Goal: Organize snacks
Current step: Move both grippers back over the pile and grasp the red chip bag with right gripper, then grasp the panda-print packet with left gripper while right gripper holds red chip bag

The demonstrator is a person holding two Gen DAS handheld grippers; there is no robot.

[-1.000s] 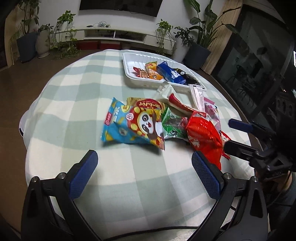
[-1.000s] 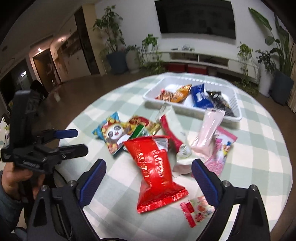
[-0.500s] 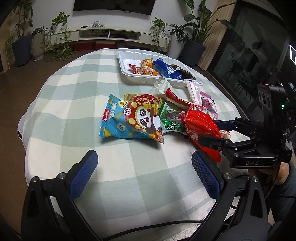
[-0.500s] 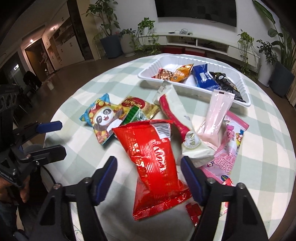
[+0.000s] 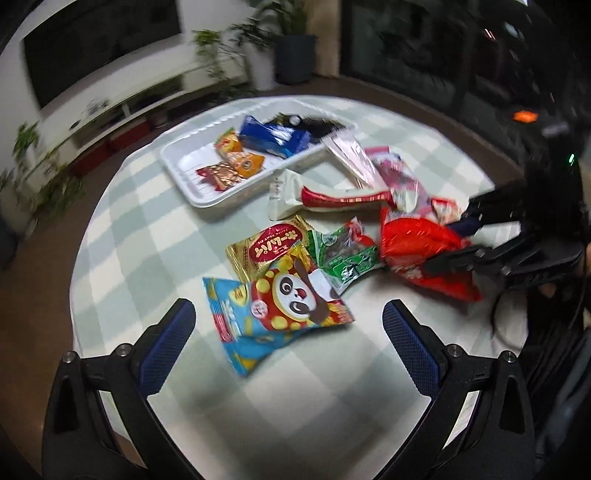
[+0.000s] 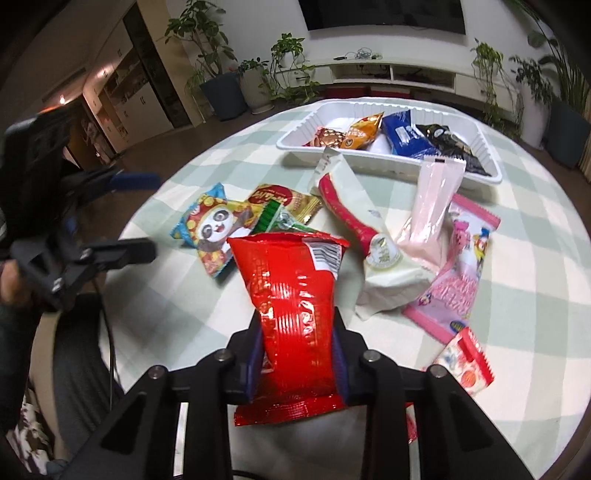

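The right gripper (image 6: 297, 354) was closing on the red bag (image 6: 291, 295), pads already pressing its lower sides, the bag lying on the table (image 6: 177, 295). The left gripper (image 5: 288, 336) stood wide and empty. Pickup step; next, carry to the white tray (image 6: 491, 173).

A round table (image 6: 177, 295) draped in a green-and-white checked cloth fills the centre of the frame. At top, a dark television (image 6: 384, 14) hangs over a low white media console (image 6: 391, 75). Potted plants (image 6: 218, 85) line the wall, with wooden cabinets (image 6: 129, 107) at upper left.
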